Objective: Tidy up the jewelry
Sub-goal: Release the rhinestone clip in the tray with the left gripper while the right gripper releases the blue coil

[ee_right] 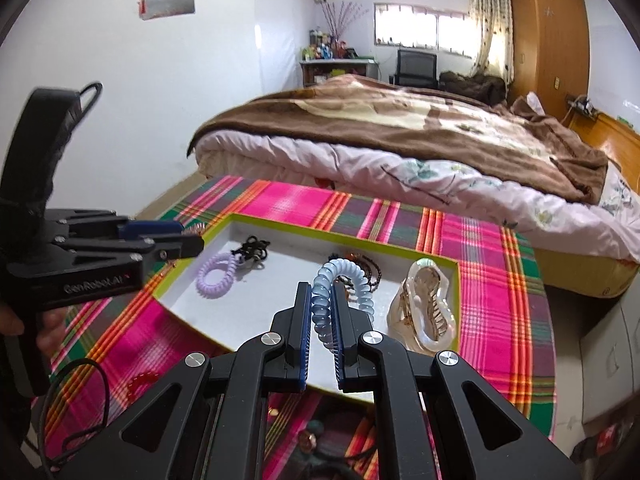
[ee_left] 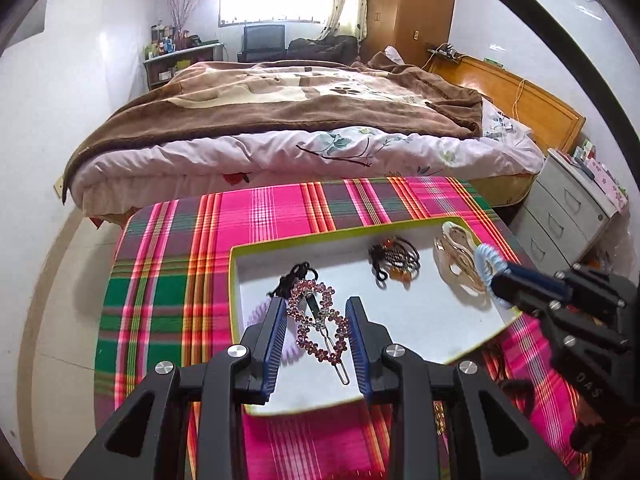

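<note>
A rhinestone flower hair clip [ee_left: 320,322] is gripped between the blue pads of the left claw [ee_left: 317,316], held above the near-left part of a white tray [ee_left: 424,312] with a lime rim. A pale blue spiral hair tie [ee_right: 340,300] is pinched tight in the right claw [ee_right: 322,312], over the tray's middle. Inside the tray, a lilac spiral tie [ee_right: 214,276] is seen at 10 o'clock with a black elastic [ee_right: 252,250] just behind it, dark beaded bands [ee_left: 394,260] at 12 o'clock, and a pearly claw clip [ee_right: 424,312] at 3 o'clock. The tray is set on a worktop covered by a pink plaid cloth [ee_left: 280,208]
</note>
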`<state>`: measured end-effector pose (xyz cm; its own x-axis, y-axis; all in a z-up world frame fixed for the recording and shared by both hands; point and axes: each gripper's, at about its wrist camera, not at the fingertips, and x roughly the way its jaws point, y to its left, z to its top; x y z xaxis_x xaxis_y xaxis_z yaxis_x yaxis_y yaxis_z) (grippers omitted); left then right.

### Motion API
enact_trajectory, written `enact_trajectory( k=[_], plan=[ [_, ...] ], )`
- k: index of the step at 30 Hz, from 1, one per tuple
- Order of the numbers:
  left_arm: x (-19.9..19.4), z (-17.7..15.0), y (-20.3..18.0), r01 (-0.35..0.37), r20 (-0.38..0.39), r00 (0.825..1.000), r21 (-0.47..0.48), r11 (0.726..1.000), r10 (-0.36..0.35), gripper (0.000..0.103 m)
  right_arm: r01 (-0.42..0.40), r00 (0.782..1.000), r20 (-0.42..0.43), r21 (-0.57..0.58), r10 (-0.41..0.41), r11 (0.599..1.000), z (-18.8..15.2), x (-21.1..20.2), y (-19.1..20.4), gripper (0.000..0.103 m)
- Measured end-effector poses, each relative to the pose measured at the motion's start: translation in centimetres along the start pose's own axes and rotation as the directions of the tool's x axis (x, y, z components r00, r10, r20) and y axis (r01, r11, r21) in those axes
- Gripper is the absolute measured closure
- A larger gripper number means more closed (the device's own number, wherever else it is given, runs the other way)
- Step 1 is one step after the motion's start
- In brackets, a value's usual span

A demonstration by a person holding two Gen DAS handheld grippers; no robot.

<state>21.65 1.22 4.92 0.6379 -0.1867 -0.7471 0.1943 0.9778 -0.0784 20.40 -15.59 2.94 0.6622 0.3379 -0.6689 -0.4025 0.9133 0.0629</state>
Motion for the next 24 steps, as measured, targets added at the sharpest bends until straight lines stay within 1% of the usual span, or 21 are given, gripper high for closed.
enact_trajectory(
  k=[6,10,12,18,24],
  plan=[
    [3.5,1.2,0.3,0.036,-0.034,0.999,-0.01,0.999,-0.036,0.072,0.007,0.996,-0.094,0.004,-0.007,1.0,-0.5,3.3,-0.5,0.093],
    [5.8,1.1,-0.3,0.054,-0.075,0.996,0.004,0.999,-0.054,0.072,0.017,0.989,-0.148,-0.007,-0.018,1.0,-0.8,4.9,-0.7,0.093],
    [7.1,1.0,-0.5,0.061,-0.101,0.993,0.001,0.998,-0.06,0.072,0.017,0.986,-0.164,-0.015,-0.019,1.0,-1.0,5.5,-0.6,0.093],
    [9.4,0.7,-0.7,0.056,-0.142,0.988,-0.007,0.998,-0.057,0.072,0.008,0.978,-0.209,-0.038,-0.016,0.999,-1.4,6.8,-0.6,0.093],
    [10.3,0.4,-0.3,0.051,-0.167,0.984,-0.017,0.999,-0.053,0.072,0.006,0.972,-0.233,-0.021,-0.01,1.0,-1.6,7.6,-0.9,0.093]
  ],
)
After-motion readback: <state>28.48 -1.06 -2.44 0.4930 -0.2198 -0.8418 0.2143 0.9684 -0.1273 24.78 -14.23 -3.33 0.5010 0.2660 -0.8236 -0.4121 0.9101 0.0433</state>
